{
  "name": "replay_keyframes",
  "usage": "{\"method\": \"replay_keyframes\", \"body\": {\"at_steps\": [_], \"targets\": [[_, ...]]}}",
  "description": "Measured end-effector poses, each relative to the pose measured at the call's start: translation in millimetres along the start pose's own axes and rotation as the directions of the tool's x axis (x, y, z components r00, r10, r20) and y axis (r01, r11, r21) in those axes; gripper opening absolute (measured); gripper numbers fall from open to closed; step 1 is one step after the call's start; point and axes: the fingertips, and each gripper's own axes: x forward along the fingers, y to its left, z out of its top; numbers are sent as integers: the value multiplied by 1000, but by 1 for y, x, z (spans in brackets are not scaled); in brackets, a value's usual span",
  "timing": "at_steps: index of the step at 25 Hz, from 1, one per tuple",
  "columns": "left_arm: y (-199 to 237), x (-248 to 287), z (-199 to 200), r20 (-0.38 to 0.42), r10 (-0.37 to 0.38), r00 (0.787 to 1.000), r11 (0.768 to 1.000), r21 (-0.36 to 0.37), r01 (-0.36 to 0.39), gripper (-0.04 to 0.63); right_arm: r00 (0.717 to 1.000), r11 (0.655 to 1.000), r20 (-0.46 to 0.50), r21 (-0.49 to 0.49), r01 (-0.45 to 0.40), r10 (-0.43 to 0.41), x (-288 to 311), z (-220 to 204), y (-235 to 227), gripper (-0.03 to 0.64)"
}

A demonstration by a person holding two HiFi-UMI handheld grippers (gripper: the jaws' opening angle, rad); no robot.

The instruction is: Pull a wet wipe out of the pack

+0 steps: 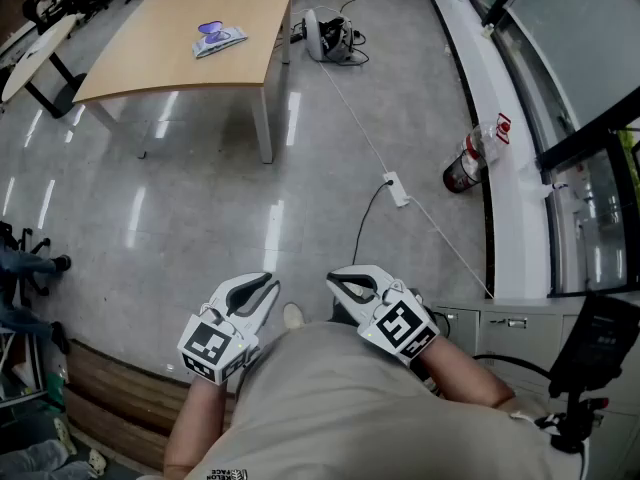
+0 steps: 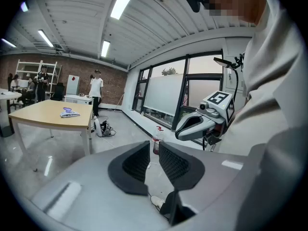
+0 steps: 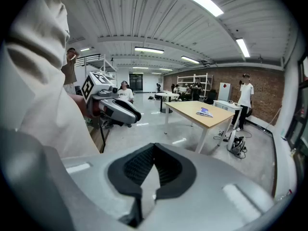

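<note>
The wet wipe pack lies flat near the middle of the desk, clear of its edges and well apart from you. Its print is too small to read. A bottle with a red label and dark contents stands on the floor beside the white ledge. You hold both grippers at your chest. Your left gripper has its jaws a narrow gap apart with nothing between them; your right gripper has its tips touching, empty.
</note>
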Motion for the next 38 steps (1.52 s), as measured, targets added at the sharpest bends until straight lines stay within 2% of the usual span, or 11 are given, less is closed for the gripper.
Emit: {"method": "replay_keyframes", "body": {"at_steps": [14, 18, 21, 26, 32, 38], "targets": [[10, -2, 1, 9, -6, 1000, 999, 34, 6, 60, 1000, 1000, 4, -10, -3, 3, 10, 8, -2, 2], [10, -4, -1, -6, 6, 1000, 1000, 20, -6, 58, 1000, 1000, -7, -12, -19, 19, 12, 6, 2, 2], [7, -5, -5, -21, -6, 1000, 1000, 23, 6, 6, 1000, 1000, -7, -10, -28, 28, 12, 6, 3, 2], [8, -11, -13, -32, -27, 999, 999, 33, 28, 6, 999, 999, -12, -6, -35, 35, 21, 8, 11, 2], [17, -22, -22, -24, -10, 1000, 999, 42, 11, 6, 999, 999, -18, 2, -33, 33, 30, 11, 19, 2], [25, -28, -31, -15, -4, 1000, 1000, 1, 4, 6, 998, 999, -59, -31, -39, 38, 39, 10, 22, 2]]}}
